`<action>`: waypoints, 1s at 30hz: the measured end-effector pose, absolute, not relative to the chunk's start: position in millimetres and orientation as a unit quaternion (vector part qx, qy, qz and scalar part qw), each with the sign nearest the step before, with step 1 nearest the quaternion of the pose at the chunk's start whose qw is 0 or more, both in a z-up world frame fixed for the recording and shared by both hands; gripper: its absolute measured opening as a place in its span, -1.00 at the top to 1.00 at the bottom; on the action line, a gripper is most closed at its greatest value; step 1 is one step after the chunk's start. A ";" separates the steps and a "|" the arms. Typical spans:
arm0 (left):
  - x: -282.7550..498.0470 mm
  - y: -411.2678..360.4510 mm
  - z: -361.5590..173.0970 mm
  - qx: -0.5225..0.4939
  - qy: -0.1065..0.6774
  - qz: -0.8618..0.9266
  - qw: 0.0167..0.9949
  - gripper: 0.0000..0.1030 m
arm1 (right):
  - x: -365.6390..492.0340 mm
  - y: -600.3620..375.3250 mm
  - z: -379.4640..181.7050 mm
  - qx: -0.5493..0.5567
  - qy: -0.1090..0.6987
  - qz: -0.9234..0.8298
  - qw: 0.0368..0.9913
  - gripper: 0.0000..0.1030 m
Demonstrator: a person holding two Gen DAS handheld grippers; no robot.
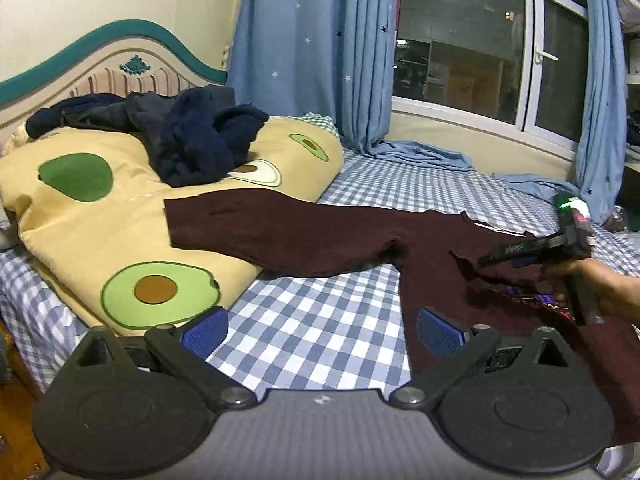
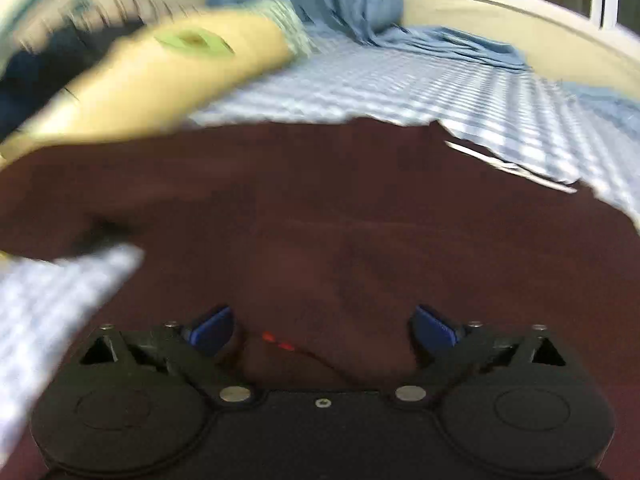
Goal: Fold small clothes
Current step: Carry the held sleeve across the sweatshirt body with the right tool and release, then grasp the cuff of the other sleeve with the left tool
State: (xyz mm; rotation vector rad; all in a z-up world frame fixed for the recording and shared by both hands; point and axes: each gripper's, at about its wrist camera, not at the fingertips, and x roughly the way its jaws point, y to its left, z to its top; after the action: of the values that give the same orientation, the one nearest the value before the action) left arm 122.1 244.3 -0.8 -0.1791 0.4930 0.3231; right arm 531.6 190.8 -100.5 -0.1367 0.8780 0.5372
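A dark maroon long-sleeved top point(image 1: 320, 236) lies spread on the blue checked bed sheet point(image 1: 320, 328), one sleeve reaching left onto the avocado quilt. My left gripper point(image 1: 322, 330) is open and empty, just above the sheet at the top's left edge. My right gripper point(image 1: 486, 260) shows in the left wrist view, held over the body of the top, its jaws hard to read there. In the blurred right wrist view the right gripper point(image 2: 322, 330) is open, low over the maroon top point(image 2: 320, 220), with a red thread or trim between its fingers.
A yellow avocado-print quilt point(image 1: 92, 216) lies at the left with a heap of dark navy clothes point(image 1: 192, 136) on it. A headboard point(image 1: 100, 68) stands behind. Blue star curtains point(image 1: 312, 48) and a window point(image 1: 460, 40) are at the back, with curtain cloth pooled on the bed.
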 end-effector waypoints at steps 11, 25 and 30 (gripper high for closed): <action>179.3 336.4 -49.5 -0.237 0.188 0.124 0.945 -0.99 | 366.4 72.6 45.9 0.022 0.353 0.216 0.910 -0.99; 228.8 422.8 -117.0 -0.429 0.035 0.223 0.875 -0.97 | 247.8 37.8 82.4 0.052 0.289 0.180 0.939 -0.99; 250.4 442.0 -121.9 -0.455 0.013 0.239 0.858 -0.96 | 254.4 42.3 86.0 0.061 0.279 0.169 0.943 -0.99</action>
State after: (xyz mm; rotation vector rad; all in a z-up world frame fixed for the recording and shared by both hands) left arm 250.4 442.0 -121.9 -0.9567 0.0270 0.5014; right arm 254.4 42.3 86.0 0.1246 0.5681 0.3448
